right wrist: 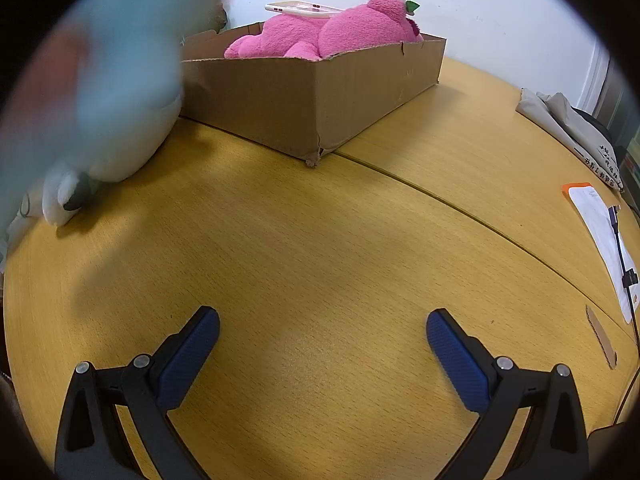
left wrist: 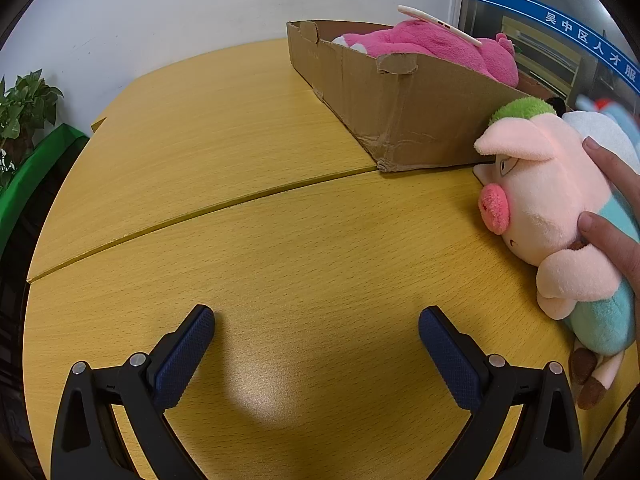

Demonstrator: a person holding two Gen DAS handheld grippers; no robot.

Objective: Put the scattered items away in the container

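Note:
A cardboard box stands at the back of the wooden table, holding a pink plush bear with a white phone lying on top. A pink plush pig in teal clothes lies at the right in the left wrist view, with a person's hand resting on it. A blue-and-white plush sits blurred at the left of the right wrist view. My left gripper and right gripper both stand open over bare tabletop, holding nothing.
A potted plant and a green cloth sit past the table's left edge. At the right of the right wrist view lie a white paper, a cable, a cardboard scrap and a grey bag.

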